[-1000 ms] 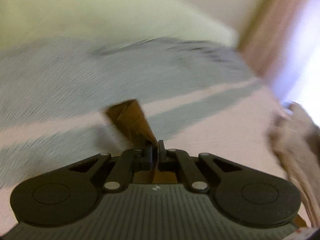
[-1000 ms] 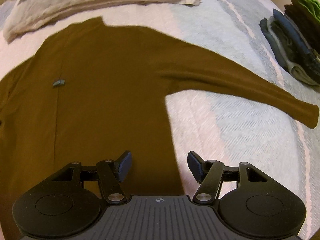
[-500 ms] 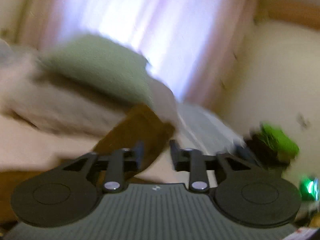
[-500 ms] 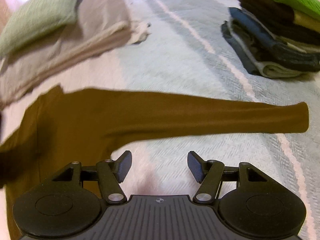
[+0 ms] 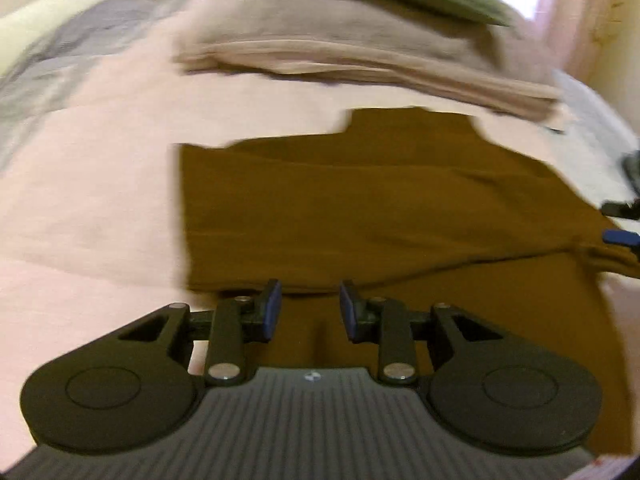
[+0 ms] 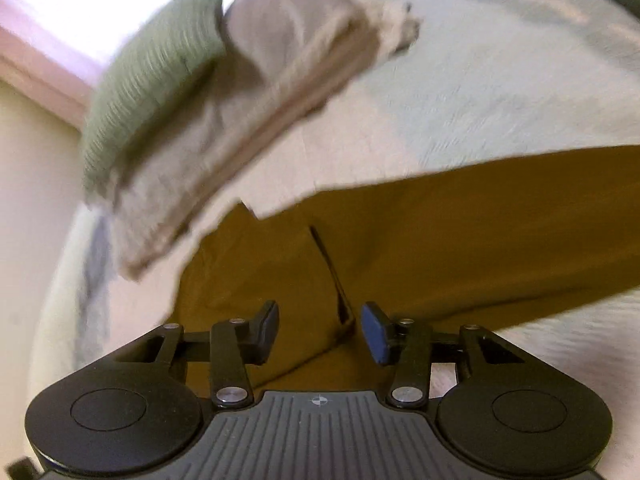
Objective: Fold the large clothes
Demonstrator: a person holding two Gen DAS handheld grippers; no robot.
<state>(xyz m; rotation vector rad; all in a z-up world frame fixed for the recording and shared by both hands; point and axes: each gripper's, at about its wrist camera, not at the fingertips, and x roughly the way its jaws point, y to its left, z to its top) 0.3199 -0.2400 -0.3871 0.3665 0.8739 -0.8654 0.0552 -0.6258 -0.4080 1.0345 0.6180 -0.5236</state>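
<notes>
Brown long-sleeved top [image 5: 380, 208] lies flat on the bed [image 5: 100, 184], one sleeve already folded across the body, the other [image 6: 500, 216] outstretched. Left hand-held gripper [image 5: 309, 312] hovers released over the fabric. Right hand-held gripper [image 6: 320, 330] is closing, empty, over the shoulder seam. Most folds remain.

Pink-and-grey bed [image 5: 100, 208] under brown shirt [image 5: 380, 208] (flat), folded beige blanket [image 5: 360, 56] beyond.
</notes>
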